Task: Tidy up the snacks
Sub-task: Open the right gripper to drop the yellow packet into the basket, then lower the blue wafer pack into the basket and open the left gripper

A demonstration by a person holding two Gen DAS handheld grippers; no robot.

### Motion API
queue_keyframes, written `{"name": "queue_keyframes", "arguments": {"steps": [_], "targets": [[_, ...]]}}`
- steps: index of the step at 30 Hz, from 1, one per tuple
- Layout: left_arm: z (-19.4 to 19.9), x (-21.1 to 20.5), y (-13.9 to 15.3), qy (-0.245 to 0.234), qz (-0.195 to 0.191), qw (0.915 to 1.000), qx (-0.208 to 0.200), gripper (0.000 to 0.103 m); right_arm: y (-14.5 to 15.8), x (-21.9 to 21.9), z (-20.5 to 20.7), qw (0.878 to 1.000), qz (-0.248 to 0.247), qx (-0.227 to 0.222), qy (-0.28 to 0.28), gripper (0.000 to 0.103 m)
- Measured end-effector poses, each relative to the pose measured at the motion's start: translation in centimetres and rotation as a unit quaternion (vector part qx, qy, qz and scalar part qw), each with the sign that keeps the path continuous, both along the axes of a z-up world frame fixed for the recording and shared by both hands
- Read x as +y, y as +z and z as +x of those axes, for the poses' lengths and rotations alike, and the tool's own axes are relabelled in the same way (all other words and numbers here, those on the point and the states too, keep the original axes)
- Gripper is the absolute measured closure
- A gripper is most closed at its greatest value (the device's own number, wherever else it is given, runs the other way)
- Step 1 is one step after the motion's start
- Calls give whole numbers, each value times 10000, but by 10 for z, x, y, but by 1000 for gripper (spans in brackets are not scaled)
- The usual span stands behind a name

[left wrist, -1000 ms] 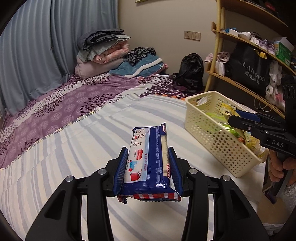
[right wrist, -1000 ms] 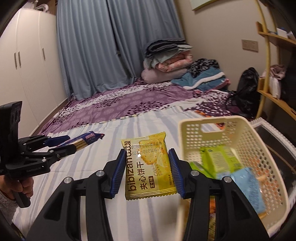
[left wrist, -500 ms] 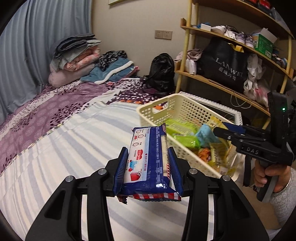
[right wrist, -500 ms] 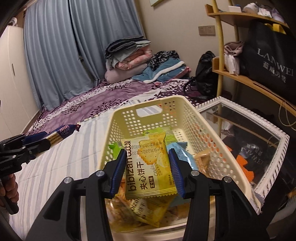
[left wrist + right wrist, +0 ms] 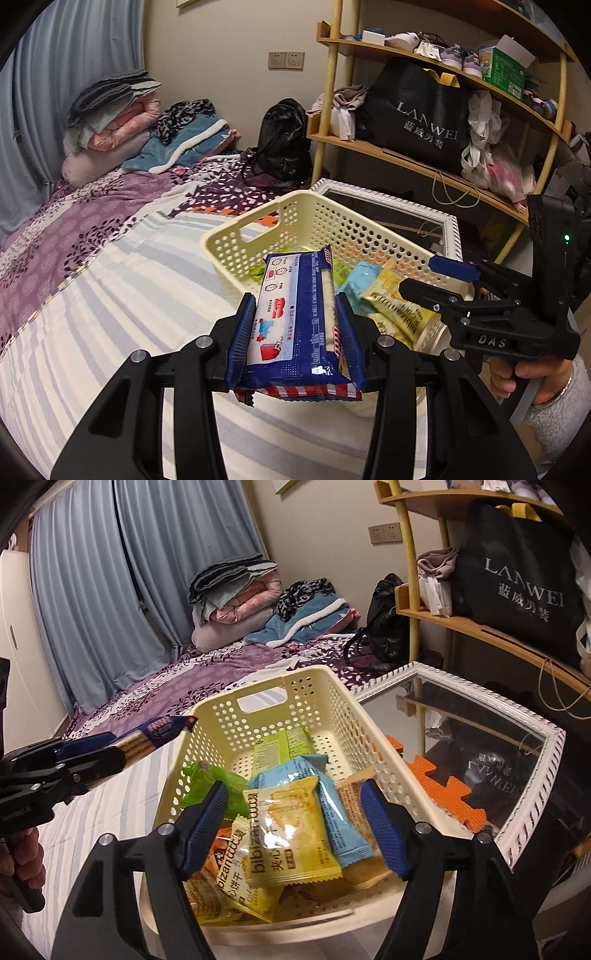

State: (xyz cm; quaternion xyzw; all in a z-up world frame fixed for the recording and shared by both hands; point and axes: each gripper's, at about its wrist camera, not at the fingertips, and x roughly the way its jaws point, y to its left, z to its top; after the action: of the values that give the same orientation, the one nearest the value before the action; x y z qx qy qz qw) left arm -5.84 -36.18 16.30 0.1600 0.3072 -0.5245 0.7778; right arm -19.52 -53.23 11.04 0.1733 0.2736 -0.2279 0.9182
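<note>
My left gripper [image 5: 295,325] is shut on a blue and white snack pack [image 5: 295,314], held near the cream basket [image 5: 258,225] on the striped bed. It also shows in the right wrist view [image 5: 88,757], left of the basket [image 5: 258,686]. My right gripper [image 5: 295,827] is open above the basket. The yellow bibizan cracker packet [image 5: 291,834] lies below it on other snacks, free of the fingers. In the left wrist view the right gripper [image 5: 436,277] hovers over the basket's right side.
A white-framed mirror [image 5: 480,716] lies right of the basket beside orange foam mats [image 5: 443,786]. Wooden shelves with a black LANWEI bag [image 5: 424,118] stand behind. Folded bedding [image 5: 118,122] and a black backpack [image 5: 284,136] lie at the bed's far end.
My right gripper opened and dropped the yellow cracker packet into the basket. My left gripper carried the blue pack closer to the basket.
</note>
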Motion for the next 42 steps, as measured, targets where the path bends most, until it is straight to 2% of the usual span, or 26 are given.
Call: {"name": "queue_keyframes", "arguments": {"steps": [2,7,9,11,13,17,19,22,25,30,32,34,36,42], "targets": [[-4,-11,-1,-94,-3,9999,75,58,1,1,-6,10000,-84,-26,-39,22],[-18,-33,-5,-288,18,9994,171,58,5,-2,-17,9993,-346,-13,-151,12],[-24,-40,-7,-342,22,9993,171,51,6,-3,-21,9992,-346,-14,-174,12],[-26,-42,-7,-249,35,9996,131,25,7,-7,-27,9989,-344,-6,-329,9],[-24,-39,-7,-129,-13,9998,172,5,8,-9,-31,9989,-289,-6,-380,5],[-18,-27,-7,143,79,9997,173,3,9,-7,-37,9985,-374,181,-370,5],[-18,-21,-6,324,146,9994,3,3,8,-3,-38,9985,-399,271,-271,5],[-22,-10,-5,739,315,9955,-492,3,5,4,-44,9984,-406,372,-133,5],[-27,-2,-3,838,359,9931,-742,3,5,12,-51,9975,-509,478,-84,5],[-28,10,-1,1048,390,9908,-757,3,4,28,-59,9937,-878,690,-61,5],[-34,12,-1,1191,468,9860,-1065,3,3,34,-60,9921,-998,756,-55,5],[-43,12,0,1316,594,9770,-1570,3,4,39,-59,9908,-1076,816,-27,5],[-51,12,0,1303,684,9720,-1830,3,5,42,-58,9903,-1115,833,19,5],[-56,17,4,1238,679,9732,-1813,3,10,52,-57,9895,-1179,830,117,5]]}}
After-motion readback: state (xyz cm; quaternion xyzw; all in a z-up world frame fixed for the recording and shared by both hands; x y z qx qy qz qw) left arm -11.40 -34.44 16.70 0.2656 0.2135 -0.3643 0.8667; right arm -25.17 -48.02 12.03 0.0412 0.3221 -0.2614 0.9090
